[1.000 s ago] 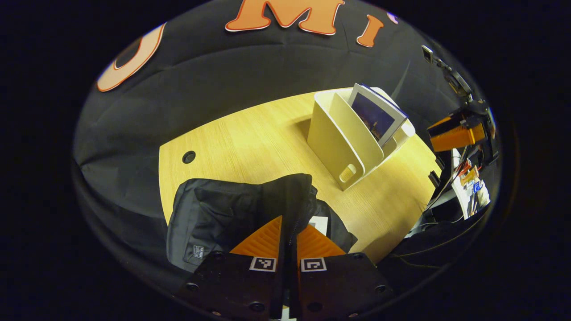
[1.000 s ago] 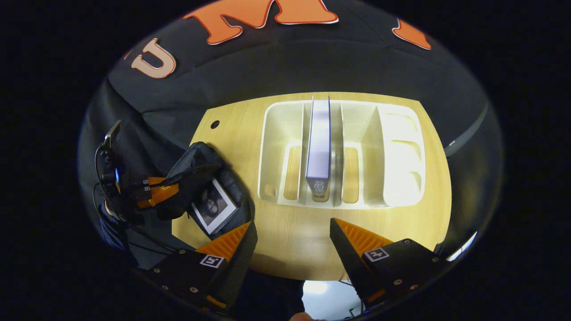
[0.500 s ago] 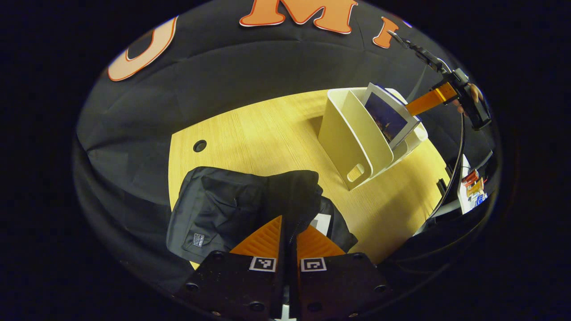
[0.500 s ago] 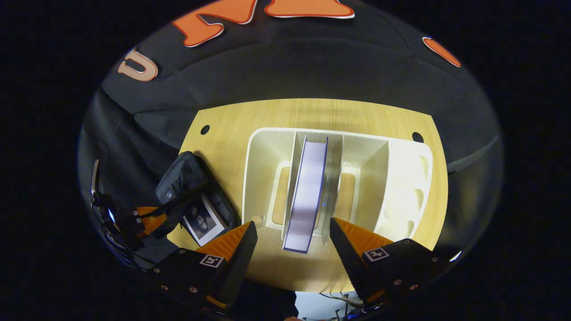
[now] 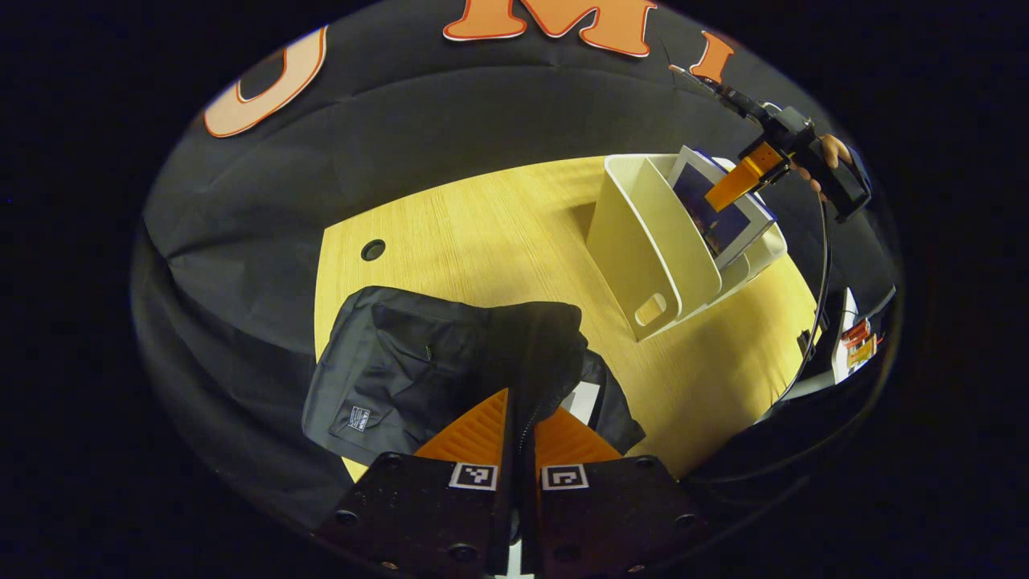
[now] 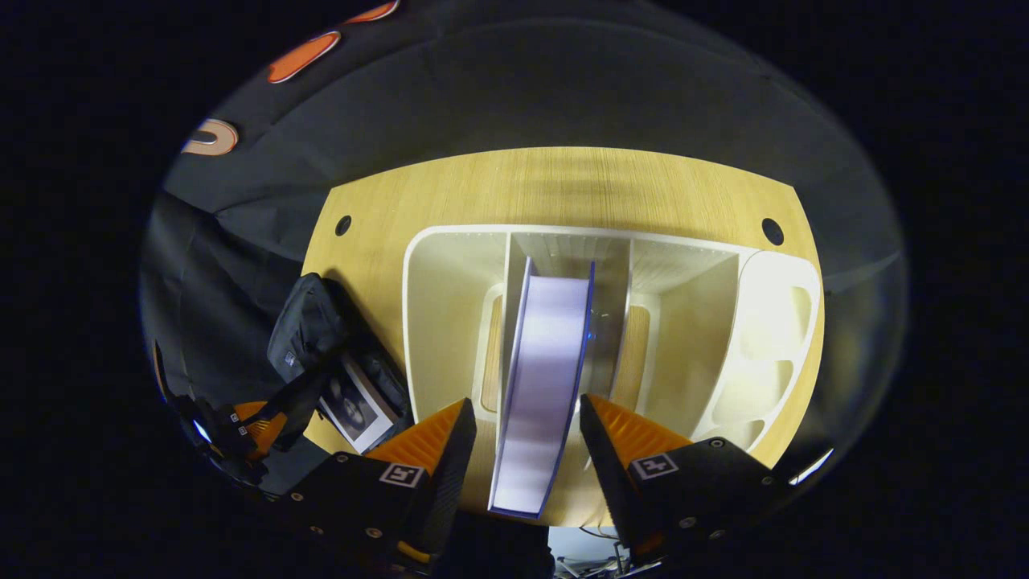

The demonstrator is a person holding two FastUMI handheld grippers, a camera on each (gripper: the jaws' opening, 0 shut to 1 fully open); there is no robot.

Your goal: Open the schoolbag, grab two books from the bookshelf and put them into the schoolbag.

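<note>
Book [image 6: 354,404] in schoolbag [image 6: 309,338], perhaps half hidden

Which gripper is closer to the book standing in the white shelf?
The right gripper. Its open fingers sit on either side of the book in the bookshelf. The left gripper is off at the schoolbag, pinching its fabric.

The left claw [image 5: 521,418] points down with its orange fingers [image 5: 474,430] pressed together on a fold of black fabric. The right claw [image 6: 526,434] is held from above by a hand [image 5: 828,153], tilted downward; its fingers [image 6: 426,438] stand spread apart, one on either side of a book's edge, not touching it.
</note>
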